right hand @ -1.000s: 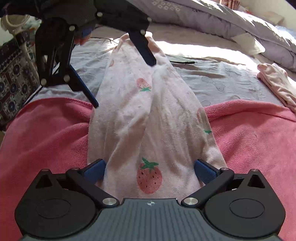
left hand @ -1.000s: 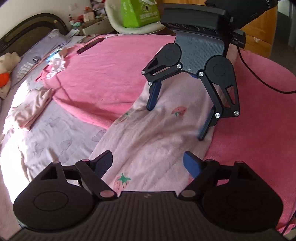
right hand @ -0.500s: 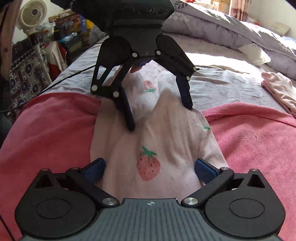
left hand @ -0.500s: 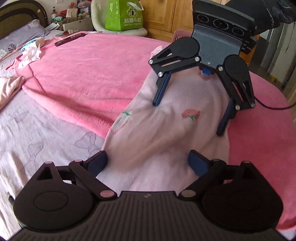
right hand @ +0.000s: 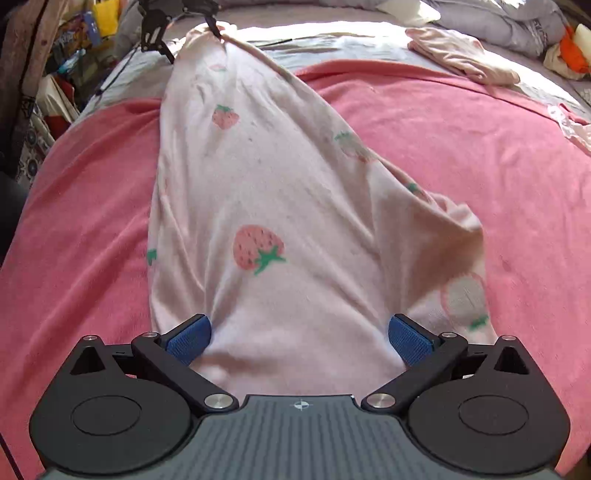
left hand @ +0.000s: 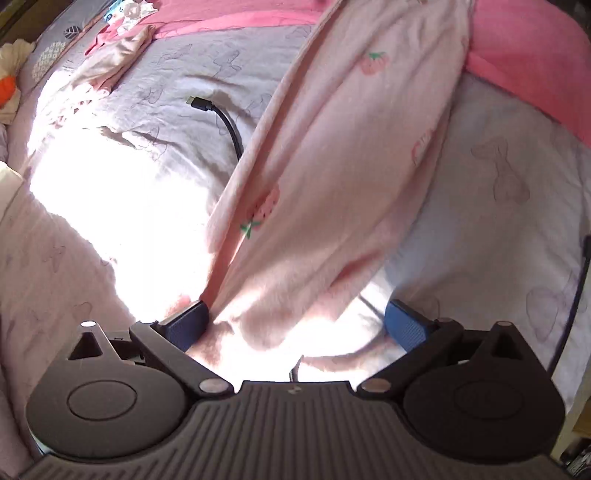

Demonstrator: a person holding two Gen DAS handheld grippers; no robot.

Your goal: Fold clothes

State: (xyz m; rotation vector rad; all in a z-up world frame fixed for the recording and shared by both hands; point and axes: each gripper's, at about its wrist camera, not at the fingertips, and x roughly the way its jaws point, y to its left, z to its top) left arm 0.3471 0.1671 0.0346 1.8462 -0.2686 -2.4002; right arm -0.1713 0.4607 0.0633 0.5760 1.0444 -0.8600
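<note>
A pale pink garment with strawberry print (right hand: 266,206) lies stretched lengthwise over the pink blanket (right hand: 461,140) and the grey bedsheet (left hand: 498,192). It also shows in the left wrist view (left hand: 332,177). My right gripper (right hand: 299,334) is wide open with the garment's near end lying between its blue pads (right hand: 408,338). My left gripper (left hand: 295,325) is wide open at the garment's other end, with cloth between its pads (left hand: 188,319); it shows far off in the right wrist view (right hand: 184,26).
A black cable with a plug (left hand: 221,118) lies on the sheet beside the garment. Another pale pink garment (right hand: 461,55) lies on the bed, also in the left wrist view (left hand: 110,62). Pillows (right hand: 517,18) sit at the head. Clutter (right hand: 74,40) stands off the bed's side.
The two grippers have moved far apart, and the garment is now stretched out long between them. My left gripper now sits over the grey sheet. Both stay open.
</note>
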